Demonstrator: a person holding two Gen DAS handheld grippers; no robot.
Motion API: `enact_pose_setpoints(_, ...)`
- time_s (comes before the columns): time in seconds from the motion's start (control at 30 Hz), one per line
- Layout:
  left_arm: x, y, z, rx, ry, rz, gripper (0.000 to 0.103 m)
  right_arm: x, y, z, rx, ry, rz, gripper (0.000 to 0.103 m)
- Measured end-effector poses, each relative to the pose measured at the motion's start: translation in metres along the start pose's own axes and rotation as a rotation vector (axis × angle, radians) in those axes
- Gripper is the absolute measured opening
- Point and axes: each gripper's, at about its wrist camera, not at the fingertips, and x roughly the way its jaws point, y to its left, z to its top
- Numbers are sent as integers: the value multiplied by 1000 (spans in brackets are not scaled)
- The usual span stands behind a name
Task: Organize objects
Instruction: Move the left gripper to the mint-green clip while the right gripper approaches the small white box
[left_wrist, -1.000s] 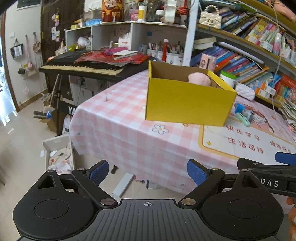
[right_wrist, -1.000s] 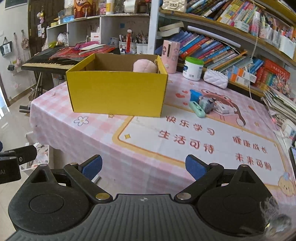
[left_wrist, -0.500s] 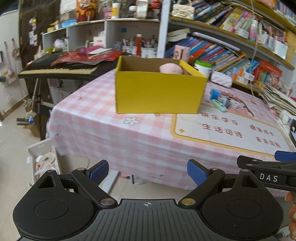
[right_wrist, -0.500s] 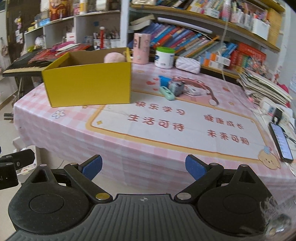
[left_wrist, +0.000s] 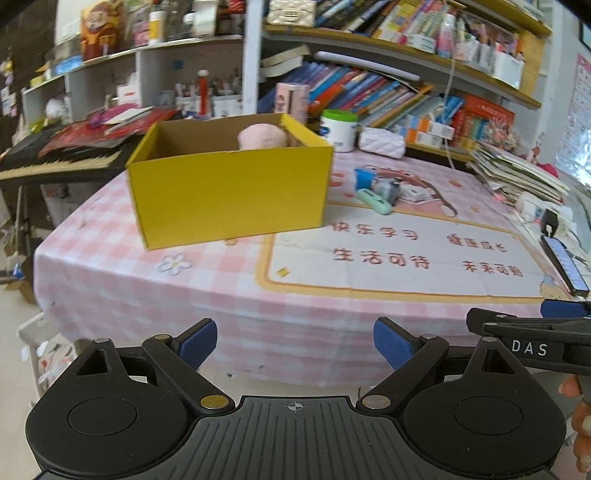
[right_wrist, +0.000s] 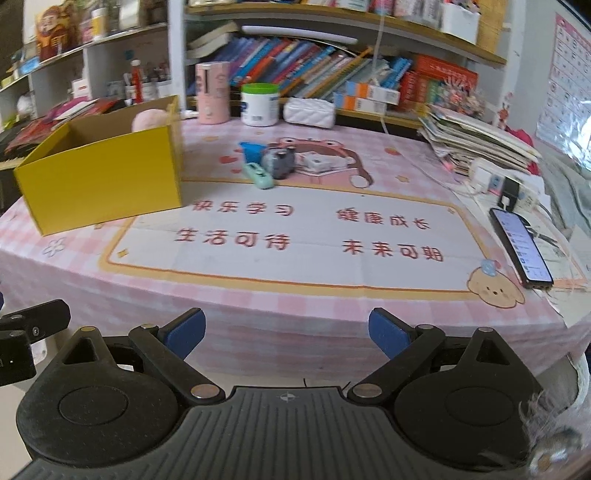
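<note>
A yellow cardboard box (left_wrist: 229, 192) stands open on the pink checked table, with a pink plush thing (left_wrist: 263, 136) inside; the box also shows in the right wrist view (right_wrist: 99, 181). Behind the mat lie a mint green item (right_wrist: 258, 175), a blue piece (right_wrist: 253, 150), a grey toy (right_wrist: 279, 162) and a white item (right_wrist: 317, 162). My left gripper (left_wrist: 295, 341) is open and empty, off the table's front edge. My right gripper (right_wrist: 286, 332) is open and empty, also in front of the table.
A phone (right_wrist: 521, 247) lies at the table's right edge near a power strip (right_wrist: 498, 182) and stacked papers (right_wrist: 476, 140). A white jar (right_wrist: 259, 105), a pink tube (right_wrist: 211, 92) and a white pouch (right_wrist: 309, 112) stand at the back. Bookshelves rise behind; a keyboard (left_wrist: 55, 162) is at the left.
Both grippers have swung to the right, so the box has shifted left in both views and the phone and papers have come into sight. Both stay open and empty.
</note>
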Motion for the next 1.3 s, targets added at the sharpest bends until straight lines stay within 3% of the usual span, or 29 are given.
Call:
enact_pose_setpoints(0.87, 88, -65, 76, 15, -34, -50, 92, 83, -65, 90, -11, -11, 19, 91)
enact_pose_setpoints(1.3, 129, -103, 103, -11, -21, 7, 91, 127, -104, 133, -13, -33, 100, 89)
